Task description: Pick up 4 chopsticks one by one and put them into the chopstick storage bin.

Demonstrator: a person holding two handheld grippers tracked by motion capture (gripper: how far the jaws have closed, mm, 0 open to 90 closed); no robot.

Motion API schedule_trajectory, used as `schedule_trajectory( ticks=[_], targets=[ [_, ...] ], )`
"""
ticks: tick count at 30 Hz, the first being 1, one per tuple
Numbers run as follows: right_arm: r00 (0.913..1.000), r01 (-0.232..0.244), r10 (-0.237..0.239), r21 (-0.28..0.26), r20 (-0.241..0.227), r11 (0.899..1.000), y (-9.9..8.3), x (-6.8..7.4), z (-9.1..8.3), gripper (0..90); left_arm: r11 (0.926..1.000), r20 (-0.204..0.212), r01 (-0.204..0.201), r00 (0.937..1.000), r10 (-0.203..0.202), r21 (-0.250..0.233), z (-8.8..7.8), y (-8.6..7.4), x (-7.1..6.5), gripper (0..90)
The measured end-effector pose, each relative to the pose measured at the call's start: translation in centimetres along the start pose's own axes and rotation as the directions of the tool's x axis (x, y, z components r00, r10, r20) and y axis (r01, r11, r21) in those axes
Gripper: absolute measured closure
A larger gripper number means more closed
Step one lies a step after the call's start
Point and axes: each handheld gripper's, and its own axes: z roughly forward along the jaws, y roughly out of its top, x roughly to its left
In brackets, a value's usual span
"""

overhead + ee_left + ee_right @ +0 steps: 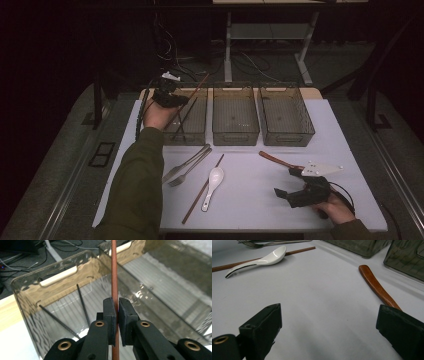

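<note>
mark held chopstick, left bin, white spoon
held chopstick (114, 277), left gripper view, shaft above the jaws.
left bin (58, 276), left gripper view, far wall by handle slot.
white spoon (216, 175), high view, bowl.

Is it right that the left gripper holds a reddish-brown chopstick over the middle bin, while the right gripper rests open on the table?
Not quite. The left gripper holds the chopstick over the left bin, not the middle bin; the high view shows this. The rest is right: the right gripper rests open on the table.

High view overhead, claw views close, sharing bins (235, 117)
</note>
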Motion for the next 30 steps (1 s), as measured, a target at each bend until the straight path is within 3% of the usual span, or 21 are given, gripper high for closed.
schedule_trajectory(
  ticks=[11, 23, 30],
  targets=[
    [1.0000, 0.002, -0.002, 0.005, 0.001, 1.000, 0.0, 0.0, 0.0, 6.2, 0.9963, 0.013, 0.082, 0.9965, -0.083, 0.023, 1.7, -3.1, 1.3, 83.9],
    [1.0000, 0.003, -0.003, 0.007, 0.002, 1.000, -0.1, 0.1, 0.0, 6.2, 0.9964, 0.002, 0.074, 0.9972, -0.074, 0.042, 2.1, -3.5, 1.1, 82.8],
    [1.0000, 0.004, -0.004, 0.008, 0.000, 1.000, -0.1, 0.1, 0.0, 6.2, 0.9979, -0.007, 0.054, 0.9985, -0.053, 0.036, 2.1, -3.4, 1.0, 67.8]
  ],
)
